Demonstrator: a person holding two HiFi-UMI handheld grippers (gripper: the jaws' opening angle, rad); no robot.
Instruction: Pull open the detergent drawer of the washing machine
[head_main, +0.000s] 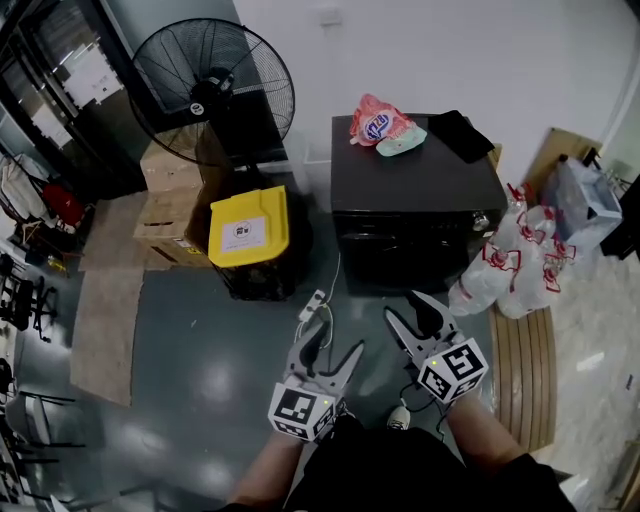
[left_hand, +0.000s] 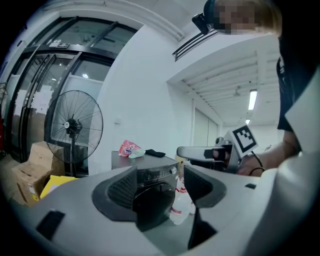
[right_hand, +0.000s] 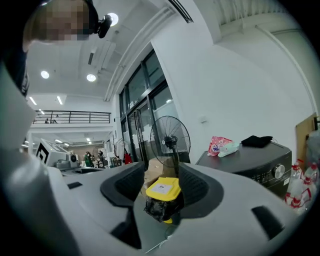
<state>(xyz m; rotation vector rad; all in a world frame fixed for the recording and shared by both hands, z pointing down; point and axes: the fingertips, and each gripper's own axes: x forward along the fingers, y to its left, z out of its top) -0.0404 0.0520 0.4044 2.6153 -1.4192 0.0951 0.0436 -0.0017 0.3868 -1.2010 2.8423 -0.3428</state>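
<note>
The black washing machine (head_main: 415, 190) stands against the white wall, its dark front (head_main: 405, 250) facing me. Its control strip with a round knob (left_hand: 173, 170) shows in the left gripper view; the detergent drawer is too dark to pick out. My left gripper (head_main: 328, 345) is held over the floor short of the machine, open, with nothing between its jaws. My right gripper (head_main: 408, 310) hangs a little nearer the machine's front, also open and empty. The left gripper view looks at the machine (left_hand: 150, 182). The right gripper view looks past the machine (right_hand: 260, 165) toward the bin.
A yellow-lidded bin (head_main: 250, 228), a standing fan (head_main: 213, 85) and cardboard boxes (head_main: 170, 195) are left of the machine. White plastic bags (head_main: 515, 265) lean at its right. A pink packet (head_main: 378, 122) and black cloth (head_main: 460, 135) lie on top. A power strip (head_main: 312, 304) lies on the floor.
</note>
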